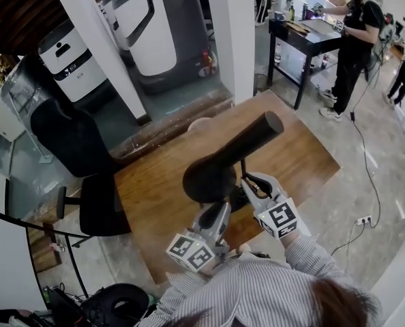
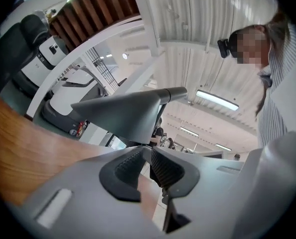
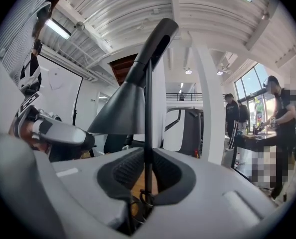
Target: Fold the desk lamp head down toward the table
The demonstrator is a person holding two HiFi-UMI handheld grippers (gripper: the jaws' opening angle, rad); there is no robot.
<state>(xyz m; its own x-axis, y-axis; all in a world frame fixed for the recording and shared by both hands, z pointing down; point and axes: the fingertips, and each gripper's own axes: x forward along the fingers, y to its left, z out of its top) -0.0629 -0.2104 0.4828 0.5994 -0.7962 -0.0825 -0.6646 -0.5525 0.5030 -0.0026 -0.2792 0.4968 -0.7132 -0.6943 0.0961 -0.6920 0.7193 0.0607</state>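
My left tongs (image 1: 221, 208) are pinched nearly together on the lower rim of the lamp head (image 1: 213, 176), a black cone standing over the middle of the wooden bench (image 1: 155, 203). Its long axis slants: in the head view the wide shade sits low at the left and the narrow neck rises to the upper right. Just right of it, my right tongs (image 1: 247, 182) clamp the thin black stem (image 3: 148, 103), which runs upright between the pads.
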